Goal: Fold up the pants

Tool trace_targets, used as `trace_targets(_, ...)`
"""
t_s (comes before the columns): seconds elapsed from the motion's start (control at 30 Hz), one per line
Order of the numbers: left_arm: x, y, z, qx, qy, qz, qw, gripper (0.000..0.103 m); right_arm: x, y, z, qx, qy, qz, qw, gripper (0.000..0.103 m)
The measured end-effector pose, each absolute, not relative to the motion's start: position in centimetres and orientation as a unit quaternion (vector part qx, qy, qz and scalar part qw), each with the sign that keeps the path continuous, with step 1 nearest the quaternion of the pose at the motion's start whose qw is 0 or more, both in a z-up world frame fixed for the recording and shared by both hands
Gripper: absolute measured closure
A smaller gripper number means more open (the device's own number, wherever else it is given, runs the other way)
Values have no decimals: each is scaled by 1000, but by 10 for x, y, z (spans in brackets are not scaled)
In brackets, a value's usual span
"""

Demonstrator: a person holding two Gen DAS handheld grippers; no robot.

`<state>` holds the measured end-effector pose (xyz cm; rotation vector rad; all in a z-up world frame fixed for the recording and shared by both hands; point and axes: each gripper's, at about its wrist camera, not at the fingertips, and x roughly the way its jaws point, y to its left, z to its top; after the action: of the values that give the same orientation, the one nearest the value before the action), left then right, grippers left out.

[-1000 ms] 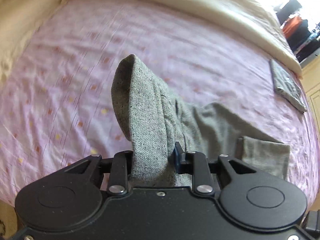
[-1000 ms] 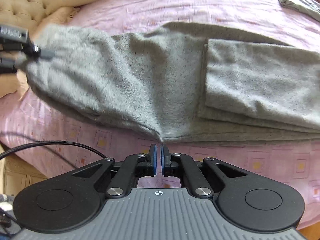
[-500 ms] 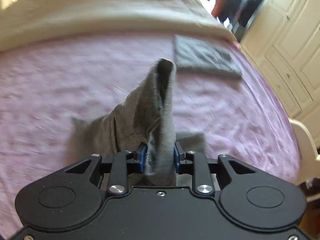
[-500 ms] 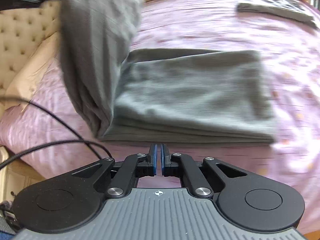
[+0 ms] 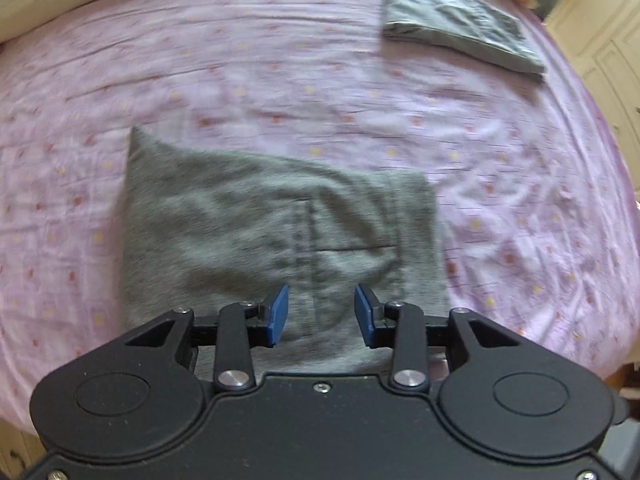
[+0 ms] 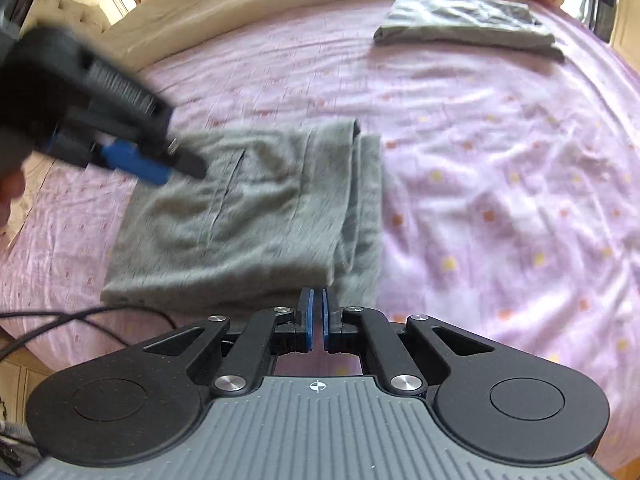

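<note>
Left wrist view: jaws opening over blurred gray pants [image 5: 248,216]; right jaws together.

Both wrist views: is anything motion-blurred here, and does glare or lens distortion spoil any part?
Left wrist view: the grey pants and pink sheet are smeared by motion, and the fisheye bows the bed's edges. Right wrist view: the left gripper is heavily blurred at upper left, the pants softer than the folded garment behind; bright window light washes out the top right corner.

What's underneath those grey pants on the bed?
The grey pants lie folded on the pink bedsheet, several layers showing at their right edge. Anything beneath those layers is covered.
</note>
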<state>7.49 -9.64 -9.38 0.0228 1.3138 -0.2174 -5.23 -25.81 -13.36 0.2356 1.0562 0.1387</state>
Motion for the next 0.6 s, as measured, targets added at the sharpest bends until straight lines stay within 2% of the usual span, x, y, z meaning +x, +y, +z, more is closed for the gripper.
trace_targets(0.1, 78, -79, -102, 11, 617, -67, 784, 51, -35, -270, -130, 112, 487, 62, 864, 92)
trace_targets(0.27, 80, -50, -116, 8, 634, -24, 773, 50, -5, -280, -133, 111, 476, 59, 870, 73)
trace_targets(0.6, 57, 1, -140, 14, 666, 27, 745, 46, 29, -268, -164, 102, 508, 73, 852, 68)
